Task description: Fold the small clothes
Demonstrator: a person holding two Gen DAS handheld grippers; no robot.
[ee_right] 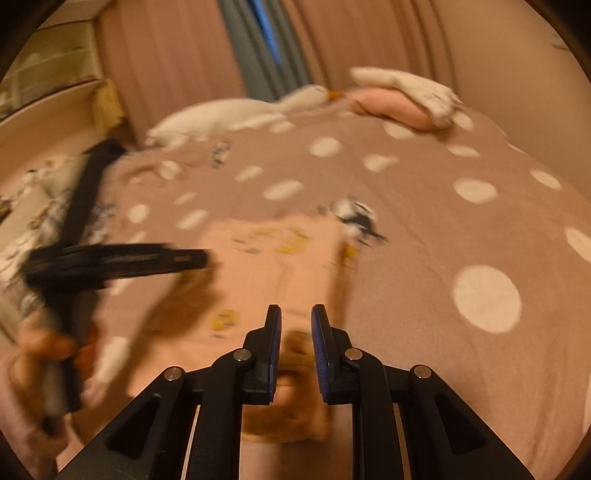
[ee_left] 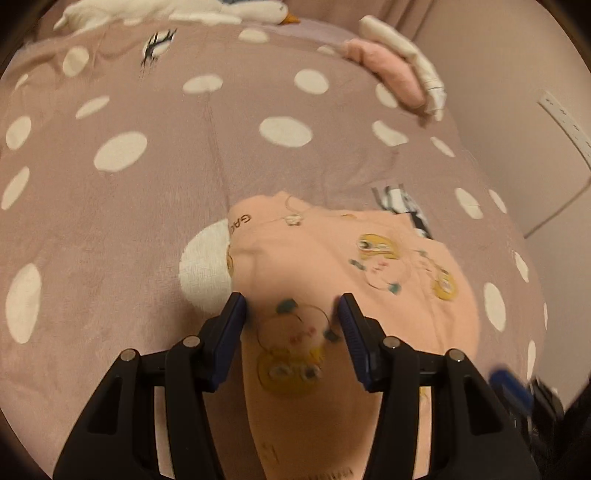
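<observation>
Bed covered by a dusty-pink bedspread (ee_left: 155, 206) with large cream dots. Peach garment (ee_left: 332, 266) with small yellow cartoon prints lies near the middle of the spread, partly folded; it appears again in the right wrist view (ee_right: 280, 266), blurred.

Left gripper (ee_left: 291, 306): jaws spread moderately, garment fabric lying between and beneath them. Pads look clear of the cloth sides; contact hard to confirm through blur. From the right wrist camera the same tool (ee_right: 199, 258) shows at 9 o'clock, side-on and smeared, held by a hand (ee_right: 40, 350) at 8 o'clock.

Right gripper (ee_right: 296, 314): jaws narrowly apart, a gap visible between the blue pads, garment edge below them. Cannot tell whether any fabric is pinched.

At 1 o'clock in the left view, a small stack of clothes (ee_left: 395, 70), pink under cream, near the bed's far edge. White stuffed toy (ee_left: 207, 11) with an orange beak at 12 o'clock. Curtains (ee_right: 184, 55) behind the bed.
</observation>
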